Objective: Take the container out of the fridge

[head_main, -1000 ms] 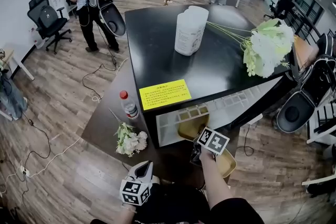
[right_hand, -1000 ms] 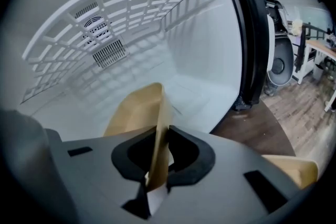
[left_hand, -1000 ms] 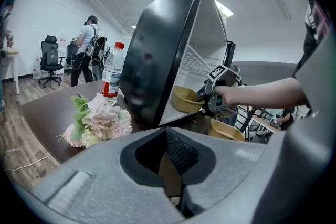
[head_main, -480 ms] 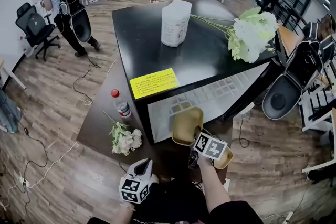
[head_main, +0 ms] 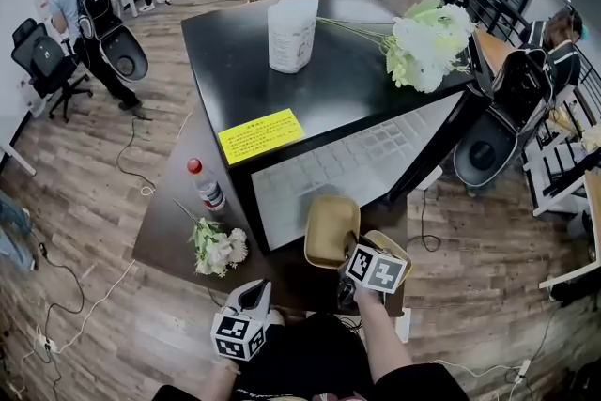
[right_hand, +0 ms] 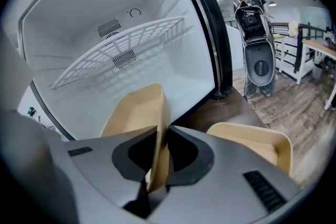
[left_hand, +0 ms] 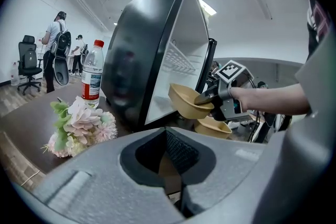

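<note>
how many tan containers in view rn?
2. One tan container is clamped by its wall in the right gripper, in front of the open fridge. The other container sits on the low table, just right of it. Others may be hidden.

A low dark table [head_main: 160,235] stands on the wood floor [head_main: 75,230] and bears the black fridge [head_main: 282,89] at its middle. On the table, at eight o'clock from the fridge, a red-capped water bottle [head_main: 205,187] stands upright, with a bunch of pale flowers [head_main: 219,249] lying near it at seven o'clock. A tan container [head_main: 392,244] rests on the table at five o'clock. The fridge's top carries a white tub [head_main: 291,33] at twelve o'clock, a white-green bouquet [head_main: 423,38] at two o'clock and a yellow label [head_main: 260,135] at seven. Cables [head_main: 120,160] trail over the floor at nine o'clock.
</note>
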